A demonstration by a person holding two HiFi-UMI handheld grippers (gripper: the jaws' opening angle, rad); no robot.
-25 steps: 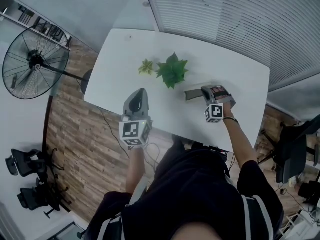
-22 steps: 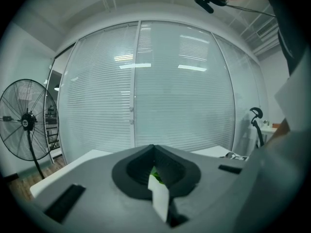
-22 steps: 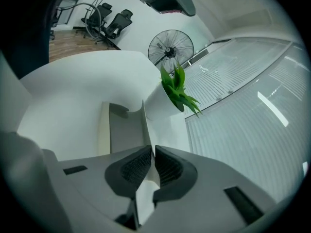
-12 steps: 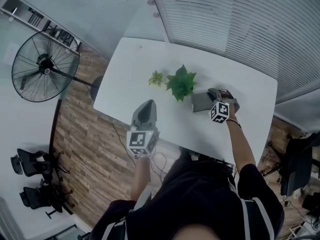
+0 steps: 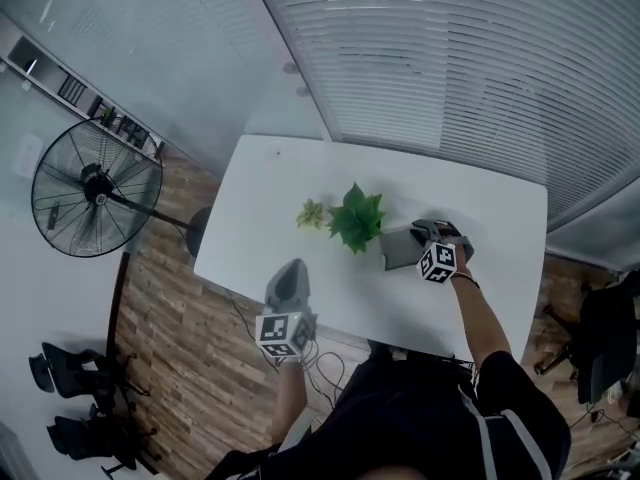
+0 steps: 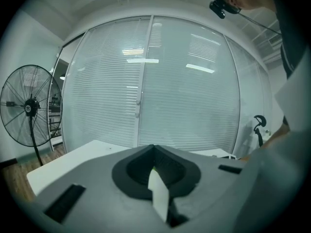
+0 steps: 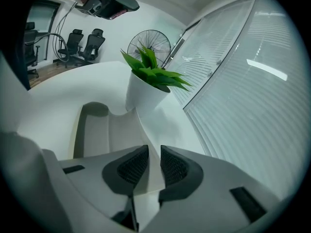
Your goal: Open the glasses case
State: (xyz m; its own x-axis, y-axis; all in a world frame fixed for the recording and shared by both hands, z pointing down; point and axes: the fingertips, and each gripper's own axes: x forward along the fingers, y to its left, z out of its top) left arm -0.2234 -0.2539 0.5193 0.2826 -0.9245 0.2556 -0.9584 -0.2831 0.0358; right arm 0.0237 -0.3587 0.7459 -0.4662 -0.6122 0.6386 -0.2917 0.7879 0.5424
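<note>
Table (image 5: 270, 198) is holding the plant (image 5: 357, 218), with the glasses case (image 5: 398, 248) lying just right of it. Right gripper (image 7: 148, 154) is pinching the case's near flap, jaws at a slit. Opening looks to be starting, not finished. Left gripper (image 6: 154, 159) is hovering near-left, closed and empty.

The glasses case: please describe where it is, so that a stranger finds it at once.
On the white table, look just right of the green potted plant. The glasses case is the grey box there, at the right hand-held gripper; its neighbours are leafy plants.
</note>
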